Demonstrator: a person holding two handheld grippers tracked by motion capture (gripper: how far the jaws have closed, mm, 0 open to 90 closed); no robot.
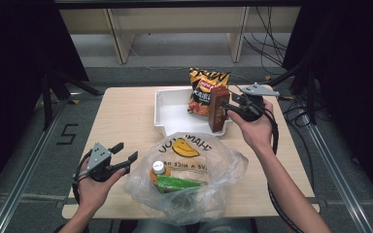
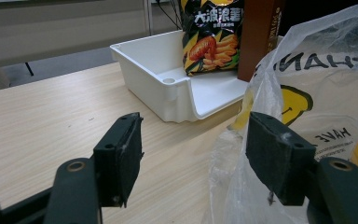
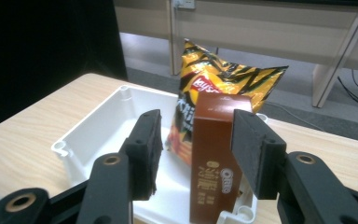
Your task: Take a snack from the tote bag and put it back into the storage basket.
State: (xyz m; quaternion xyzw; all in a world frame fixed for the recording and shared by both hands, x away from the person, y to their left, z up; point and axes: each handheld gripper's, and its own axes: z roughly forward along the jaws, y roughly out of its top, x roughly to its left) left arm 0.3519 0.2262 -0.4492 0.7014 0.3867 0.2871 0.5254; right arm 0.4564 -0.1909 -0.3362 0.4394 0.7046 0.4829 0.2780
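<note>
A brown carton (image 1: 217, 109) (image 3: 214, 168) stands upright at the front right corner of a white tray (image 1: 172, 116) (image 3: 98, 130). An orange chips bag (image 1: 205, 87) (image 3: 223, 79) leans behind it. My right gripper (image 1: 227, 108) (image 3: 196, 128) is level with the carton on its right, and its jaws stand on either side of it with a visible gap, so it is open. My left gripper (image 1: 128, 149) (image 2: 193, 144) hovers open at the front left, holding nothing, just beside a clear plastic bag (image 1: 189, 170) (image 2: 317, 93).
Inside the plastic bag lie a small bottle with a white cap (image 1: 159, 167) and a green packet (image 1: 179, 183). The wooden table (image 1: 121, 116) has bare room on its left half. Beyond the table's far edge are the floor and shelf legs.
</note>
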